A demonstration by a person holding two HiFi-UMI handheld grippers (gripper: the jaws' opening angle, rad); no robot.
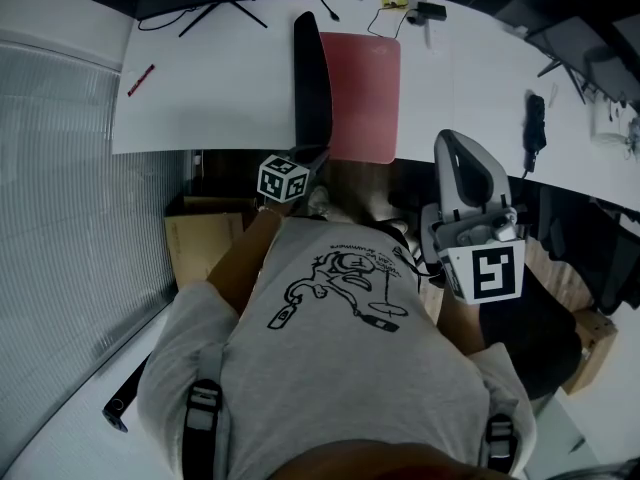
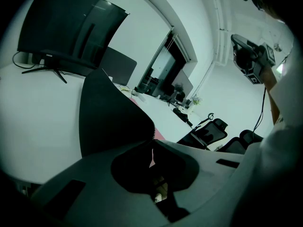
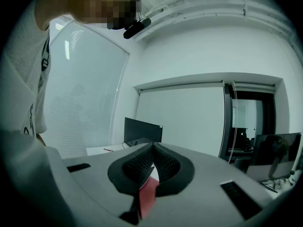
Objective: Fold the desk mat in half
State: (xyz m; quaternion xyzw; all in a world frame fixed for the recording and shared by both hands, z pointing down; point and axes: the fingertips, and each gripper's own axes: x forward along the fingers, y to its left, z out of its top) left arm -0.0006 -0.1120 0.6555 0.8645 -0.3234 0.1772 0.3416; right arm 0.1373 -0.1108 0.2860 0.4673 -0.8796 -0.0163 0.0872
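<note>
The red desk mat (image 1: 362, 93) lies on the white desk (image 1: 210, 98). Its left side is lifted and stands up in a curve, showing the black underside (image 1: 312, 73). My left gripper (image 1: 318, 154) is at the desk's near edge, shut on the mat's near left corner. In the left gripper view the black flap (image 2: 111, 115) rises from between the closed jaws (image 2: 152, 143), with a pink sliver behind them. My right gripper (image 1: 452, 141) is held up to the right of the mat, apart from it. Its jaws (image 3: 153, 146) are shut on nothing, and the red mat (image 3: 147, 195) shows below them.
A monitor stand (image 1: 215, 8) is at the desk's back left, with a red pen (image 1: 141, 79) near the left edge. Cables and small devices (image 1: 400, 3) lie at the back, a black object (image 1: 535, 123) at the right. A cardboard box (image 1: 205, 238) sits under the desk.
</note>
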